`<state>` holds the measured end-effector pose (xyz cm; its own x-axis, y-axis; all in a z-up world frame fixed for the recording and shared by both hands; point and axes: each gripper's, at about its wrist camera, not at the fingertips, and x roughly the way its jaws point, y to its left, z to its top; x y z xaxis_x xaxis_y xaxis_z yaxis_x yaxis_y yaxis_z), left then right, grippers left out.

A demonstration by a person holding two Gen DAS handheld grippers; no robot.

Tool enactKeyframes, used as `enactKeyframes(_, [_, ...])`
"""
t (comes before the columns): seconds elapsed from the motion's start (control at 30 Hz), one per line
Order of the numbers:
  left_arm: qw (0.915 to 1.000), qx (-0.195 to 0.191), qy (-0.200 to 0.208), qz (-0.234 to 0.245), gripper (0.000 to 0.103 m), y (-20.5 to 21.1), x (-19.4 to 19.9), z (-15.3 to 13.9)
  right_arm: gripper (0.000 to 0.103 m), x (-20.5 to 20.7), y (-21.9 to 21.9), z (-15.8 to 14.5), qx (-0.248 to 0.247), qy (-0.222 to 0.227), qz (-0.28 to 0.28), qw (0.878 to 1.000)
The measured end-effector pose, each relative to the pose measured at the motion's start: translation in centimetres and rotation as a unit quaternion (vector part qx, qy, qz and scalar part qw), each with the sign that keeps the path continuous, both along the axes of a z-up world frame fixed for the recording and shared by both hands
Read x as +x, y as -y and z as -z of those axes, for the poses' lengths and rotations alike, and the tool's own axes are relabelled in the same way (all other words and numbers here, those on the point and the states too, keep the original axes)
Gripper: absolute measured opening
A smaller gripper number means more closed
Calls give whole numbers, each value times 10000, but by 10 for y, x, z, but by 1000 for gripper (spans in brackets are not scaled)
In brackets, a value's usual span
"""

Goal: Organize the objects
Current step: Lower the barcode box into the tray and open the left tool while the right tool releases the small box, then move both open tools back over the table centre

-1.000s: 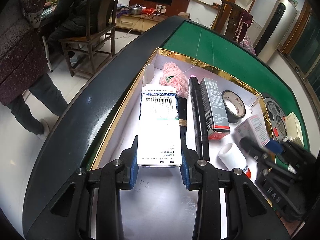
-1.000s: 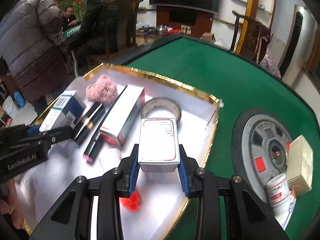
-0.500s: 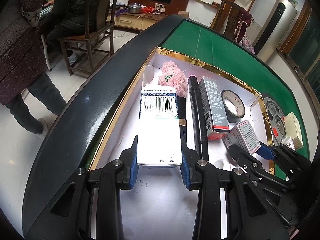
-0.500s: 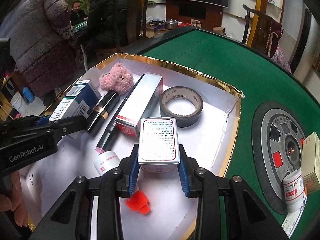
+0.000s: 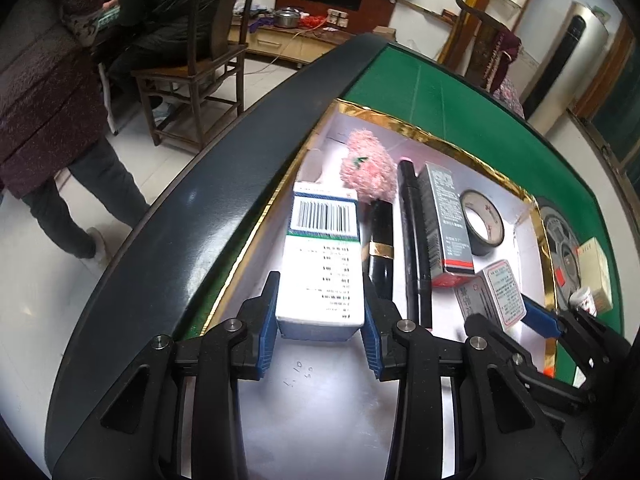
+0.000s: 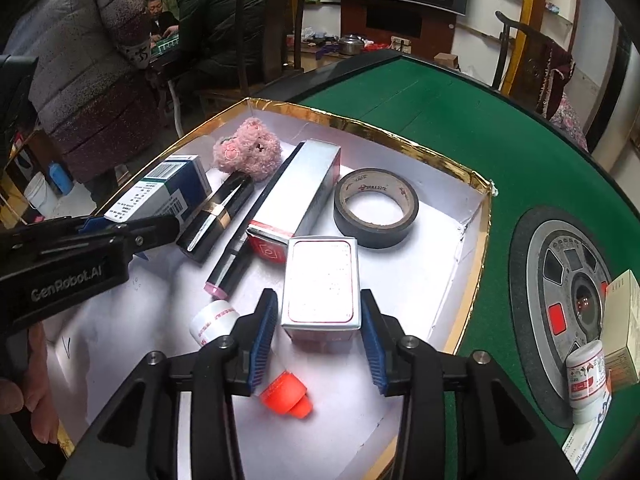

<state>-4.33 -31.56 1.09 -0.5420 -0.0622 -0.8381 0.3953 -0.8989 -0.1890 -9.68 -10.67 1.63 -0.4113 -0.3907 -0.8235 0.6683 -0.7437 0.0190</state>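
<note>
A gold-rimmed white tray point(image 5: 400, 126) point(image 6: 476, 216) lies on the green table. My left gripper point(image 5: 320, 340) has its pads spread slightly off the white and blue barcode box point(image 5: 322, 264) point(image 6: 160, 192), which rests at the tray's left side. My right gripper point(image 6: 318, 340) point(image 5: 516, 312) stands just apart from the silver and red box point(image 6: 320, 284) point(image 5: 496, 296), which rests on the tray floor next to the long silver carton point(image 6: 296, 196) point(image 5: 448, 220).
In the tray: a pink plush toy point(image 6: 248, 152), a black lipstick tube point(image 6: 216, 216), a black pen point(image 6: 248, 224), a black tape roll point(image 6: 376, 208), a small white bottle point(image 6: 214, 320) and a red cap point(image 6: 286, 394). Right on the felt: a white bottle point(image 6: 586, 376), a beige box point(image 6: 622, 324).
Both grippers lowered their boxes onto the tray floor and their pads have opened slightly off the boxes. The right one moved forward toward the long carton.
</note>
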Motion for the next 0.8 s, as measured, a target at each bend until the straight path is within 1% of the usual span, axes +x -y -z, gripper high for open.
enactKeyframes(0.07, [10000, 54, -47, -19, 40, 2, 1, -1, 45, 2, -1, -3, -24, -48, -6, 10000])
enactKeyframes(0.1, [9999, 84, -91, 1, 45, 2, 1, -2, 46, 3, -2, -6, -53, -78, 0, 10000])
enactKeyframes(0.13, [9999, 84, -113, 18, 48, 1, 2, -3, 47, 4, -3, -8, -100, -95, -21, 9999])
enactKeyframes(0.2, [9997, 102, -218, 31, 48, 0, 3, -5, 47, 5, -5, -13, -187, -111, -22, 9998])
enactKeyframes(0.33, [9984, 276, -499, -31, 48, 5, 7, -13, 47, 7, -16, -31, -638, -169, 18, 9978])
enactKeyframes(0.47, [9960, 501, -743, -21, 47, 8, 11, -19, 48, 10, -38, -47, -1141, -186, 151, 9932])
enactKeyframes(0.57, [9946, 602, -844, 101, 47, 4, 12, -23, 51, 8, -57, -50, -1336, -29, 229, 9908])
enactKeyframes(0.7, [9947, 514, -820, 356, 47, -17, 13, -32, 51, 6, -92, -51, -1518, 159, 415, 9874])
enactKeyframes(0.8, [9924, 548, -864, 685, 47, -41, 18, -42, 51, 10, -127, -56, -1638, 105, 614, 9845])
